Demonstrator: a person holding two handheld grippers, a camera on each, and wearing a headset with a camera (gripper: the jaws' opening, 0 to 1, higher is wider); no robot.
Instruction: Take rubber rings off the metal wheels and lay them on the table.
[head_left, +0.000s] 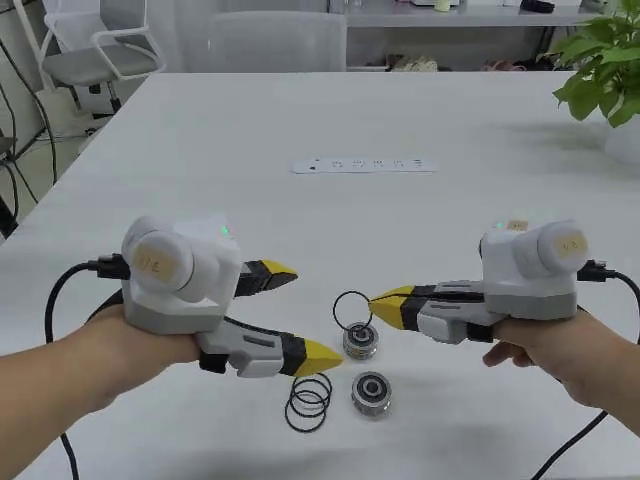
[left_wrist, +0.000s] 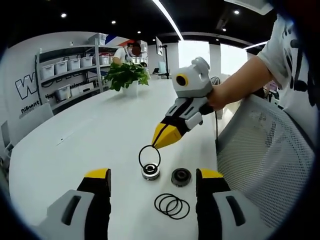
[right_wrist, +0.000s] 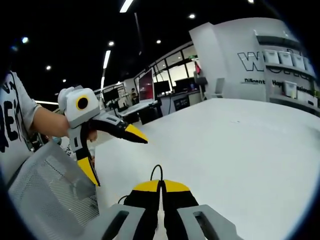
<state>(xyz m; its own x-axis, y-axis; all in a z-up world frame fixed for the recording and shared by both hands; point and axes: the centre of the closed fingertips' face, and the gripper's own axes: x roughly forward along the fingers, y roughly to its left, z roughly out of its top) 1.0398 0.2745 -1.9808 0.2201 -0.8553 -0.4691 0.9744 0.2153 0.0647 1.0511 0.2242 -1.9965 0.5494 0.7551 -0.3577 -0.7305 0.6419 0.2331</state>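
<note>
Pinching rubber ring (head_left: 335, 309) at metal wheel (head_left: 360, 342) — right claw (head_left: 375, 298) clamped on it; left claw (head_left: 318, 313) apart, beside loose rings (head_left: 309, 398).

White table (head_left: 450, 120), power strip (head_left: 365, 165), two wheels (head_left: 371, 391), perhaps three loose rings (head_left: 308, 400)

Bright, even ceiling light, soft shadows, sharp focus; fisheye views bend at edges.

Both left gripper (head_left: 310, 313) and right gripper (head_left: 378, 297): white-grey bodies, black jaws, yellow tips. Black rubber ring (head_left: 352, 308) at right tips; near ring pile (head_left: 308, 400) black too. Silver metal wheels (head_left: 360, 342), dark centres. Plain pale grey table (head_left: 300, 120). Far power strip (head_left: 365, 165) white. Far-right plant (head_left: 600, 70) green.
</note>
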